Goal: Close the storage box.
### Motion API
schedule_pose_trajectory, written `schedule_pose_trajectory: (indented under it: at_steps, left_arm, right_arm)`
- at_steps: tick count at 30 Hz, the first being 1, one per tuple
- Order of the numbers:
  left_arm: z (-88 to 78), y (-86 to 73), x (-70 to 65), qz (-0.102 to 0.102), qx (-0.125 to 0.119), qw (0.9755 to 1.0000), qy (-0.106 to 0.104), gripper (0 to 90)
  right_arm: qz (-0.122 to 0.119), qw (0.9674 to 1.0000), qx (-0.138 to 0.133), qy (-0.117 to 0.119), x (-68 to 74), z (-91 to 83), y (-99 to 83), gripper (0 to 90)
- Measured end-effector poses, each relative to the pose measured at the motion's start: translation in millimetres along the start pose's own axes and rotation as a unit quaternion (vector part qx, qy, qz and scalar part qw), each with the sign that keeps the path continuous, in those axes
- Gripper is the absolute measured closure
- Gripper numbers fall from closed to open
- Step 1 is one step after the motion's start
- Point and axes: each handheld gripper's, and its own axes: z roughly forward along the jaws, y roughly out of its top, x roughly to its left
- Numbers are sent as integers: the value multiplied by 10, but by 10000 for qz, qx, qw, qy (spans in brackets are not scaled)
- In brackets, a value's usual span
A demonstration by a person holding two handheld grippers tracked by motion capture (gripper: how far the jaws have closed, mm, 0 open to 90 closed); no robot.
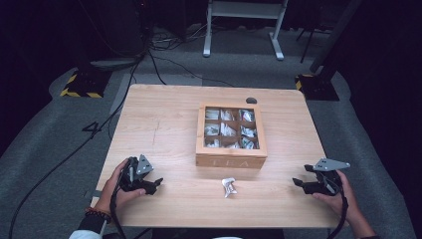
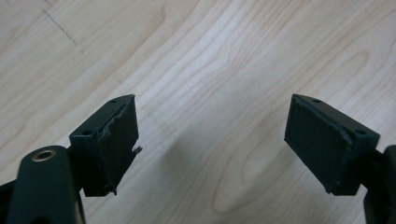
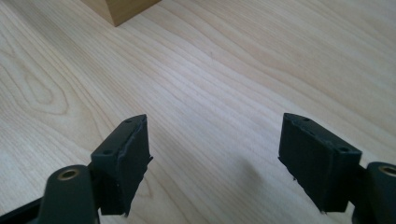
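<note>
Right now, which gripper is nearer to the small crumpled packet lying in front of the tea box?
Left, by a small margin. The left gripper sits to the left of the crumpled packet, the right gripper to its right, both open and apart from it.

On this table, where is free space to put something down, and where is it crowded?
The table has a wide bare patch left of the tea box, up to the far left corner. A narrower bare strip runs right of the box. The near edge is busier: the crumpled packet lies between the left gripper and right gripper, both open.
</note>
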Motion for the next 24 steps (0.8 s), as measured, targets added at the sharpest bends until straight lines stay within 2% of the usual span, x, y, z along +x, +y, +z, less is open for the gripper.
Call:
schedule_pose_trajectory:
  at_steps: [5, 6, 9, 10, 13, 14, 24]
  left_arm:
    - [-30, -130, 58, -338, -100, 9992, -212, 173]
    - [-33, -170, 83, -487, -148, 9983, -300, 173]
    - [-30, -266, 128, -695, -117, 9970, -327, 175]
    - [-39, -310, 154, -774, -197, 9961, -380, 173]
    - [-68, -371, 182, -836, -264, 9955, -345, 173]
    - [-68, -407, 186, -840, -384, 9952, -332, 173]
    - [-74, -417, 181, -827, -366, 9954, -301, 168]
  right_arm:
    - [261, 9996, -70, -16, -53, -22, -159, 247]
    - [276, 9996, -72, -38, -61, -28, -176, 247]
    - [417, 9989, -42, -228, -91, -36, -245, 235]
    - [471, 9986, -64, -219, -103, -37, -263, 229]
    - [563, 9979, -208, -230, -125, -54, -322, 231]
    - [561, 9979, -220, -237, -126, -59, -330, 230]
    - [549, 9980, -217, -240, -125, -64, -339, 225]
